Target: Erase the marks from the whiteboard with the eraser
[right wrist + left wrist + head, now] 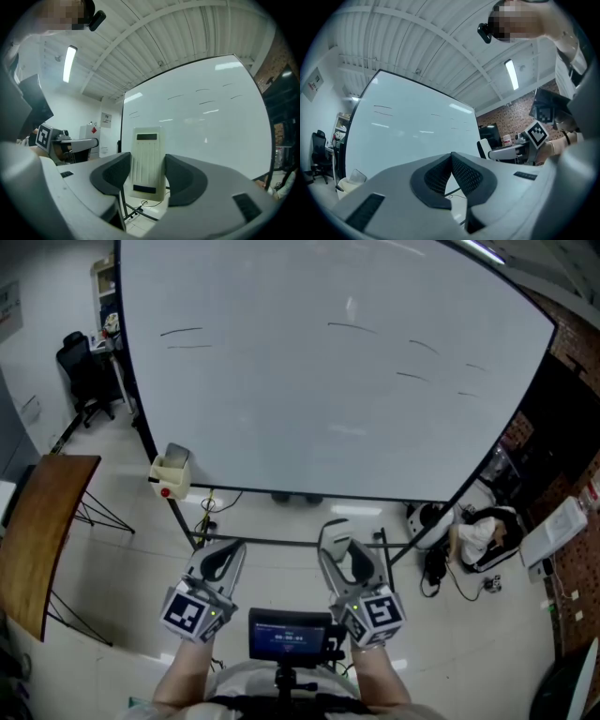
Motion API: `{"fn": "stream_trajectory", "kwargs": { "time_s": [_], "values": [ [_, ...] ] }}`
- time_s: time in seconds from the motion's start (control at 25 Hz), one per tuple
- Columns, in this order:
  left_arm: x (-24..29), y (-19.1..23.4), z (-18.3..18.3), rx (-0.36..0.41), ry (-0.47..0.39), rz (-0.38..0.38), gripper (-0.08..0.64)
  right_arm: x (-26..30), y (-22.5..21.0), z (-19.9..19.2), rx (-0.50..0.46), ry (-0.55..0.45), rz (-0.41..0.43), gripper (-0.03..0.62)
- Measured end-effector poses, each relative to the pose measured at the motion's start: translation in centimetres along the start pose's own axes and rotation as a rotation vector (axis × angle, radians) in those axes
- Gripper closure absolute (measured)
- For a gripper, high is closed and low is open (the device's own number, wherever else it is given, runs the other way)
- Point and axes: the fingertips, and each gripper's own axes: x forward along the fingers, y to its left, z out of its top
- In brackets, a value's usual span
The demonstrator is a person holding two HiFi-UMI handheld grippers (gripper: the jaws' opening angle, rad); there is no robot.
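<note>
The whiteboard [328, 409] stands upright on a wheeled frame and fills the upper part of the head view; thin dark marks [181, 332] sit near its top left corner, one more [352, 327] lies near the middle of the top edge, and several short strokes [412, 377] are scattered toward the right edge. The eraser [147, 154], a cream block with a dark strip at each end, is off the board; it stands upright between the jaws of the right gripper [147, 164], which is clamped on its two long sides. In the head view it is held low, beneath the board's bottom edge. The left gripper [451, 158] carries nothing, its ribbed pads [464, 174] pressed together at the tips; it hangs just beside the right one, also below the bottom edge. A small cream box [171, 474] is fixed at the board's bottom left corner; a brown table [42, 531] stands off to the left of the frame.
</note>
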Motion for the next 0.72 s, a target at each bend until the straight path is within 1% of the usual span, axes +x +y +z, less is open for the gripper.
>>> {"fn": "stream_trajectory", "kwargs": {
  "time_s": [0.16,0.28,0.4,0.52,0.72],
  "values": [
    [3.3,2.3,-0.4,0.022,-0.021,0.013,0.565,3.3,-2.8,0.9,-0.036,-0.025,0.005,0.351],
    [4.9,3.4,-0.7,0.034,-0.031,0.026,0.565,5.1,-3.9,1.5,-0.068,-0.052,0.027,0.351],
    [8.1,4.9,-0.2,0.059,-0.032,0.033,0.565,7.7,-6.1,3.0,-0.095,-0.070,0.038,0.351],
    [11.0,6.6,0.2,0.076,-0.032,0.058,0.565,10.2,-8.4,4.5,-0.119,-0.079,0.045,0.351],
    [14.1,8.7,0.3,0.083,-0.014,0.085,0.565,12.9,-10.8,5.8,-0.137,-0.078,0.024,0.351]
  ]
}}
